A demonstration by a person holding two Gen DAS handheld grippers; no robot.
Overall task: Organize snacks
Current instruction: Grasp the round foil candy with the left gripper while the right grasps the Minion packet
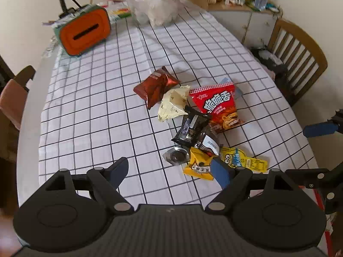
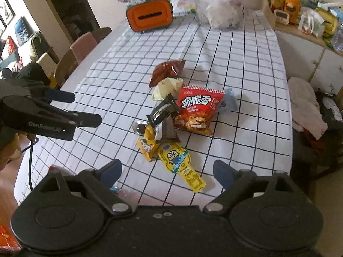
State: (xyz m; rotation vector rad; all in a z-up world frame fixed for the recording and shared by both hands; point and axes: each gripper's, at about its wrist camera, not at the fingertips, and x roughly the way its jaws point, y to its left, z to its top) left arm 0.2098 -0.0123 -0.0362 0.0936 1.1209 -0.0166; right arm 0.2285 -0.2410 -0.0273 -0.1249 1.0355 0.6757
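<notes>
A heap of snack packets lies mid-table on the checked cloth. It holds a red lion packet, a brown packet, a cream packet, a black packet, a yellow minion packet and a small yellow packet. My left gripper is open and empty, just short of the heap. It also shows in the right wrist view. My right gripper is open and empty near the minion packet.
An orange tissue box and a clear plastic bag stand at the table's far end. A wooden chair is at the right. A cluttered sideboard lies beyond. More chairs line the left side.
</notes>
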